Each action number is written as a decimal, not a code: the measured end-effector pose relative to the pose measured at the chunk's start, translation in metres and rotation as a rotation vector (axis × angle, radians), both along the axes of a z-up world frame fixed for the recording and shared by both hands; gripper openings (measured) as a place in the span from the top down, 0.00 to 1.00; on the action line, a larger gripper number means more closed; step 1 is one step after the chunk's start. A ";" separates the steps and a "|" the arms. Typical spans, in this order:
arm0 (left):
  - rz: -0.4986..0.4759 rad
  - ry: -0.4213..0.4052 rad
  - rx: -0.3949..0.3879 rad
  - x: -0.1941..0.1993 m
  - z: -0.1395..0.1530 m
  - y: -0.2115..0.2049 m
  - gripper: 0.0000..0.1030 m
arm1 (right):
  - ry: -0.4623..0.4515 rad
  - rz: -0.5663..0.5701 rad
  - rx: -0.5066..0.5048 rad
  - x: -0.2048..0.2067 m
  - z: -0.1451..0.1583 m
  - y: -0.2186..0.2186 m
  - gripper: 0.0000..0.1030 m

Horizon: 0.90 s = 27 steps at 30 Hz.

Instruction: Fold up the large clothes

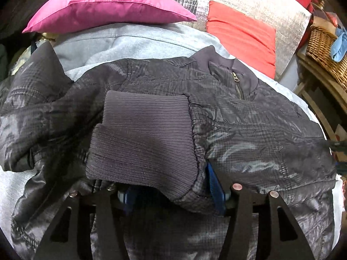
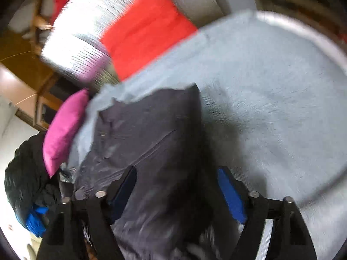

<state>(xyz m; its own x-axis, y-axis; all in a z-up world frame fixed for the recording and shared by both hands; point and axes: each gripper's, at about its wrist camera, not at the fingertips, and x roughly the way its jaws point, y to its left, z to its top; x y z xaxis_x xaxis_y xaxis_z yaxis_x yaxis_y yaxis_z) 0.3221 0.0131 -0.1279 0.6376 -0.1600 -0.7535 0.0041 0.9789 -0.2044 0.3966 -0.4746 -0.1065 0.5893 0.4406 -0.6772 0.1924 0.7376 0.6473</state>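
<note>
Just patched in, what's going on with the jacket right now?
A person with a tool in each hand is folding a dark grey quilted zip-up jacket on a light grey bed cover. The left tool has a sleeve's ribbed knit cuff between its pads, laid across the jacket's front; whether it grips is unclear. The right tool straddles a jacket edge with a gap beside its blue pad, so it looks open. A pink cushion lies beyond the jacket.

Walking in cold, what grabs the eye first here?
A dark quilted jacket sprawls across the pale grey cover, its ribbed cuff folded over the middle between the left hand-held gripper's blue pads. Behind it lie a magenta pillow and a red cushion.
</note>
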 end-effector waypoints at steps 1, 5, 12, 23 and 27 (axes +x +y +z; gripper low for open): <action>0.000 -0.001 -0.002 0.000 0.000 0.000 0.42 | 0.016 0.012 0.001 0.008 -0.004 0.000 0.71; -0.007 -0.005 -0.003 0.002 -0.001 0.001 0.39 | -0.064 0.070 -0.183 0.016 0.019 0.022 0.87; -0.011 -0.001 0.032 0.003 -0.002 -0.004 0.37 | -0.018 -0.006 -0.293 -0.001 0.006 0.013 0.79; -0.009 0.055 0.012 0.004 0.007 0.000 0.35 | -0.059 0.091 -0.123 -0.064 0.000 0.055 0.23; 0.024 0.009 -0.080 -0.009 0.033 0.025 0.30 | -0.083 0.093 -0.149 -0.067 0.003 0.051 0.23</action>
